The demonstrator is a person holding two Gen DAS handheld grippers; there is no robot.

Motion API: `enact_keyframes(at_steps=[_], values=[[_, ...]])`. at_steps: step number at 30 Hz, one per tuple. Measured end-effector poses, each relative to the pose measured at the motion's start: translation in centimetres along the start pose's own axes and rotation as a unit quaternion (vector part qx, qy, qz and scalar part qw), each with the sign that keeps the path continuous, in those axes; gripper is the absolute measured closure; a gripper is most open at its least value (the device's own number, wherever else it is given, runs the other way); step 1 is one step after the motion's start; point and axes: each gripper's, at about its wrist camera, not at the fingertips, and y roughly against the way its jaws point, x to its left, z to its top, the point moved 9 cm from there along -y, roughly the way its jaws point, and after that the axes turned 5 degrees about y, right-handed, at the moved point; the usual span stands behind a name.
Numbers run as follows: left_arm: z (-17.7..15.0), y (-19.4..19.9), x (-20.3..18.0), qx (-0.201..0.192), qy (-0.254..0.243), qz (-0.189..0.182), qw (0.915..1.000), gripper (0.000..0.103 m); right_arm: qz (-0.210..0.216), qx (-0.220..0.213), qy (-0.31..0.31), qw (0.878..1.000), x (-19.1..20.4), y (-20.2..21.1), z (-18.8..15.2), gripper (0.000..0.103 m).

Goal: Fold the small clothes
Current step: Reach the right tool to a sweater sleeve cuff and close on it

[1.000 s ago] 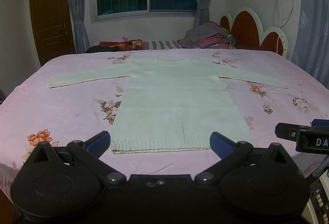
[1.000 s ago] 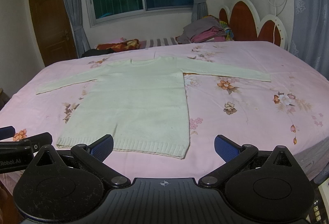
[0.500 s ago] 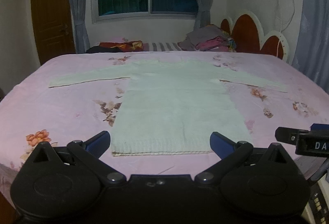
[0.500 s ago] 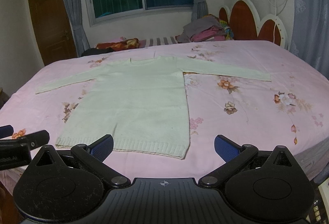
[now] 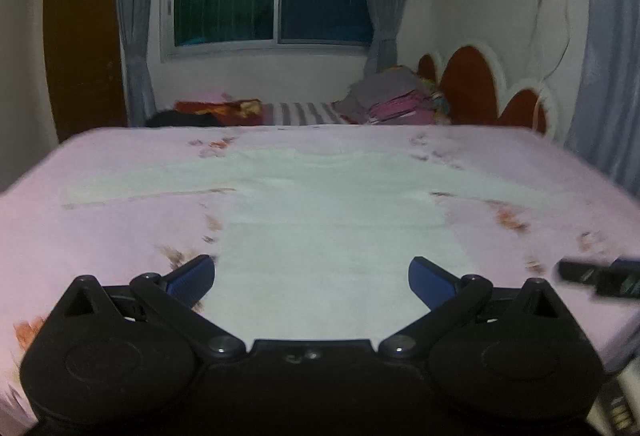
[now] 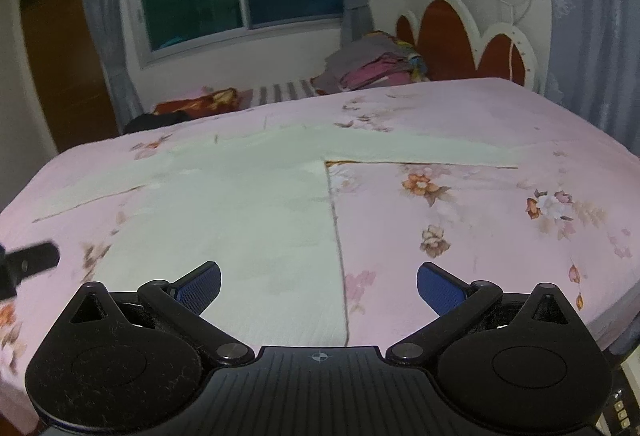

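A pale green long-sleeved sweater [image 5: 328, 220] lies flat on the pink flowered bed, sleeves spread to both sides, hem toward me. My left gripper [image 5: 312, 278] hovers open low over the hem's middle, blue pads wide apart with nothing between them. My right gripper [image 6: 318, 286] is open too, over the sweater [image 6: 240, 212] near its right hem corner, straddling the right side edge. The right gripper's finger shows at the right edge of the left wrist view, and the left gripper's at the left edge of the right wrist view.
The pink flowered bed [image 6: 500, 220] fills both views, with its front edge just below the grippers. A stack of folded clothes [image 5: 388, 100] and dark bedding [image 5: 212, 110] sit beyond the far edge. A red scalloped headboard [image 6: 464, 36] stands at the right.
Both grippers have moved forward and lower over the bed; the hem now sits under their fingers and the sweater looms larger. Both stay open. The sweater has not shifted.
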Motion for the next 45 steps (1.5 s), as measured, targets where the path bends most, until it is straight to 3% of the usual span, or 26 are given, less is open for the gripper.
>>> enact_keyframes(at_steps=[3,10,13,16,20,24,29,32,34,38,45], values=[[0.3,-3.1,0.2,0.009,-0.034,0.011,0.9993,0.0,-0.012,-0.002,-0.006,1.0,-0.7,-2.1,1.2,0.0],[3.0,-8.4,0.6,0.015,-0.035,-0.029,0.9989,0.0,-0.044,-0.002,-0.016,0.999,-1.7,-7.2,4.7,0.0],[4.1,-9.9,0.9,0.035,-0.016,-0.062,0.9973,0.0,-0.055,-0.003,-0.017,0.998,-1.8,-8.5,5.9,0.0],[4.9,-11.4,1.3,0.032,-0.011,-0.054,0.998,0.0,-0.063,-0.006,-0.017,0.998,-2.0,-9.6,7.1,0.0],[5.7,-13.5,0.2,0.025,0.013,-0.078,0.9966,0.0,-0.077,-0.016,-0.015,0.997,-3.4,-10.7,8.3,0.0],[6.4,-15.6,-1.7,0.026,0.04,-0.103,0.9935,0.0,-0.105,-0.042,-0.041,0.993,-7.6,-11.5,9.5,0.001],[6.8,-19.3,-3.9,0.044,0.051,-0.079,0.9946,0.0,-0.148,-0.054,-0.111,0.981,-17.0,-14.7,10.8,0.001],[6.7,-21.7,-5.5,0.069,0.057,-0.078,0.9929,0.0,-0.158,-0.033,-0.156,0.975,-23.1,-18.2,10.7,0.065],[6.7,-23.3,-6.9,0.084,0.04,-0.069,0.9933,0.0,-0.158,-0.012,-0.199,0.967,-26.9,-20.9,9.9,0.065],[6.7,-25.6,-8.9,0.094,0.026,-0.048,0.994,0.0,-0.16,-0.015,-0.234,0.959,-32.1,-24.1,9.4,0.065],[6.1,-27.4,-10.8,0.118,0.019,-0.029,0.9924,0.0,-0.143,0.004,-0.306,0.941,-36.1,-28.1,7.4,0.065]])
